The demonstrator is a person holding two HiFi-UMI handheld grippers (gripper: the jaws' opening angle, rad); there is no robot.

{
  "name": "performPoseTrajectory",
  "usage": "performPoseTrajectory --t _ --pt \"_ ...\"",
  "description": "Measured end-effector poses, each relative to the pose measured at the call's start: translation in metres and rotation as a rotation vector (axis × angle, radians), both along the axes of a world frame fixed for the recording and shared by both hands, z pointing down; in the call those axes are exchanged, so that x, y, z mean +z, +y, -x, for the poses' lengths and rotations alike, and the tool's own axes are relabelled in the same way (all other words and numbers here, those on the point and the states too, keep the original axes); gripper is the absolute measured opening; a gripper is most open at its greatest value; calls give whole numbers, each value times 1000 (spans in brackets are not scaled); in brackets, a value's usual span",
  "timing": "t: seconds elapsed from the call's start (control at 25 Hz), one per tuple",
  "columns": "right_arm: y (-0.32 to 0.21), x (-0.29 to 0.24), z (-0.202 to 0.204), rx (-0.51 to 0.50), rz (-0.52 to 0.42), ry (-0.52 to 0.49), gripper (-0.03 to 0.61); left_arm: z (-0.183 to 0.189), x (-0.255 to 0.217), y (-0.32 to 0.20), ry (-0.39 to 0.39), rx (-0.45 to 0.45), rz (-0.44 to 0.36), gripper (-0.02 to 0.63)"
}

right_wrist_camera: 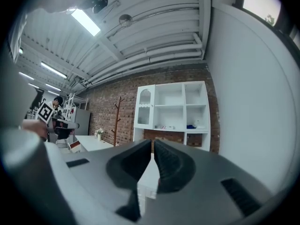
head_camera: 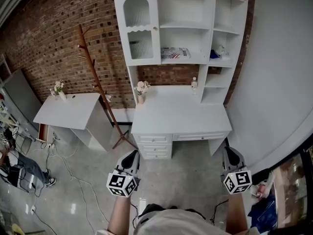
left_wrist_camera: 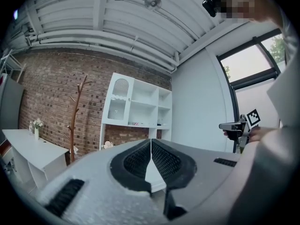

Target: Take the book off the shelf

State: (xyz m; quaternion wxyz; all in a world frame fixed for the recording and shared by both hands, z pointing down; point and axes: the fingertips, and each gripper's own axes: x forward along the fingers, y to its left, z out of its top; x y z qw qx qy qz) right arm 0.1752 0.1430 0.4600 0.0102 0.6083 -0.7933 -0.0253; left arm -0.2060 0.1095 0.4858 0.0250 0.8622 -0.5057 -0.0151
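The book [head_camera: 174, 53] lies flat on the middle shelf of the white hutch [head_camera: 146, 23], above the white desk [head_camera: 178, 114] by the brick wall. It shows small in the left gripper view [left_wrist_camera: 136, 123] and the right gripper view [right_wrist_camera: 165, 127]. Both grippers hang over the floor in front of the desk, well short of the shelf. My left gripper [head_camera: 132, 154] [left_wrist_camera: 151, 142] is shut with nothing in it. My right gripper [head_camera: 230, 152] [right_wrist_camera: 153, 142] also has its jaws together and holds nothing.
A wooden coat stand [head_camera: 98, 87] and a low white table [head_camera: 73, 110] with a flower vase [head_camera: 58, 89] stand left of the desk. On the desk are a pink flower vase [head_camera: 141, 91] and a small bottle [head_camera: 194, 84]. Cables lie on the floor [head_camera: 73, 180]. A white wall [head_camera: 279, 82] closes the right.
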Motion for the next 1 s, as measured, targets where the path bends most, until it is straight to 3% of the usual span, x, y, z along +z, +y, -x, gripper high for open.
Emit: performPoseTrajectory --t 0.48,1.0 --pt "-9 4 -11 -21 2 -5 38 -9 1 0 6 -31 -5 28" --pt "-61 6 -6 10 17 -2 38 -4 -2 -65 17 -10 -9 28"
